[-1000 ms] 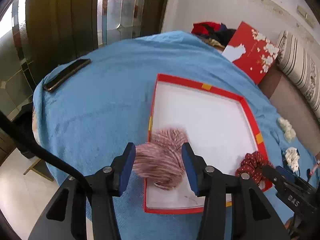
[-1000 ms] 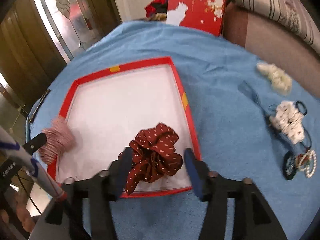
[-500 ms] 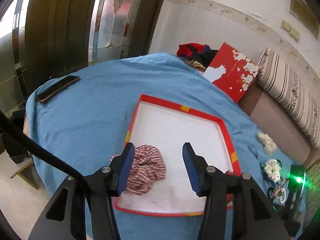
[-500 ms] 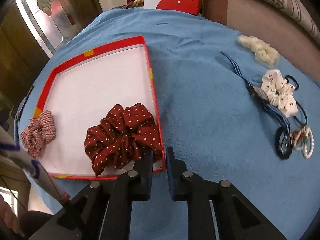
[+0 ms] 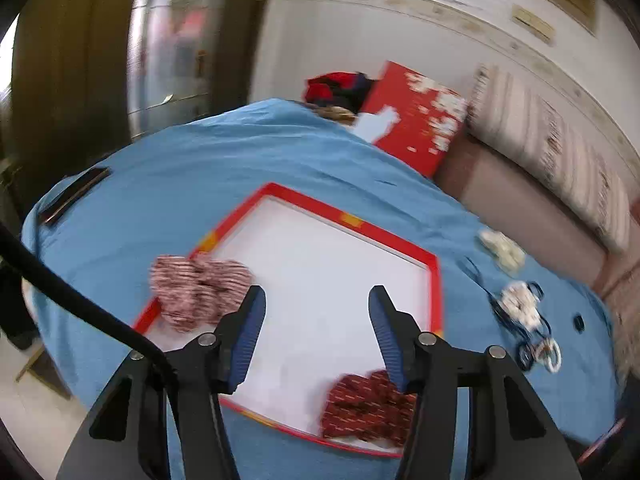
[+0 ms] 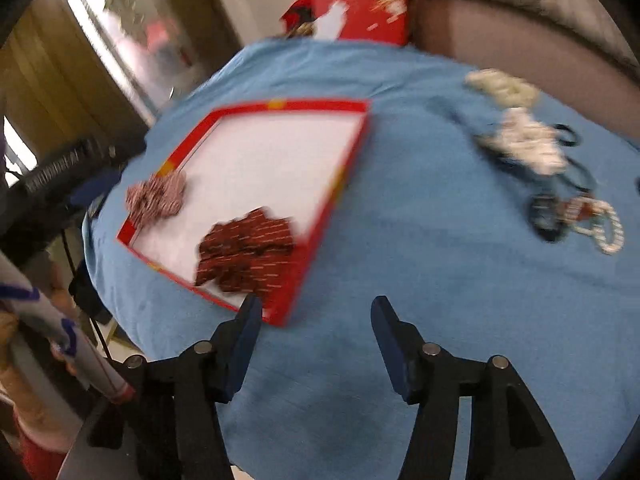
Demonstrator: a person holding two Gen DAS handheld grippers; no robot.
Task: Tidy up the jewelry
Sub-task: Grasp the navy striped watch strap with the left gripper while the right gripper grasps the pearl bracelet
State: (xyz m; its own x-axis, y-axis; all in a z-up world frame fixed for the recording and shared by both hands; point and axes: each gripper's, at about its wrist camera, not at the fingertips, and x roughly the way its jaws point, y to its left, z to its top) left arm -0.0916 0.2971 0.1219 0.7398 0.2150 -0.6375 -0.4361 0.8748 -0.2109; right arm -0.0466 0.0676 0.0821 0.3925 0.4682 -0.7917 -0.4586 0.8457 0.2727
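A red-rimmed white tray [image 5: 344,218] [image 6: 320,105] lies on the blue tablecloth. A pink striped scrunchie [image 5: 196,286] [image 6: 156,198] lies over its left rim. A dark red dotted scrunchie [image 5: 368,408] [image 6: 244,248] lies in its near corner. My left gripper [image 5: 316,334] is open and empty above the tray. My right gripper [image 6: 316,346] is open and empty above the cloth, right of the tray's near corner. Loose pieces lie to the right: a cream scrunchie [image 6: 500,86], a white dotted scrunchie [image 6: 528,144] [image 5: 520,306], dark hair ties and a bead bracelet [image 6: 600,224].
A dark phone [image 5: 74,196] lies at the table's far left edge. A red gift box [image 5: 412,120] and clothes stand at the back. A brown sofa with a striped cushion [image 5: 560,160] borders the right side. The table edge drops off at the left and front.
Both grippers let go of their scrunchies and pulled back and up. The right gripper shut briefly, is open again, and has swung right. The left view has swung right too.
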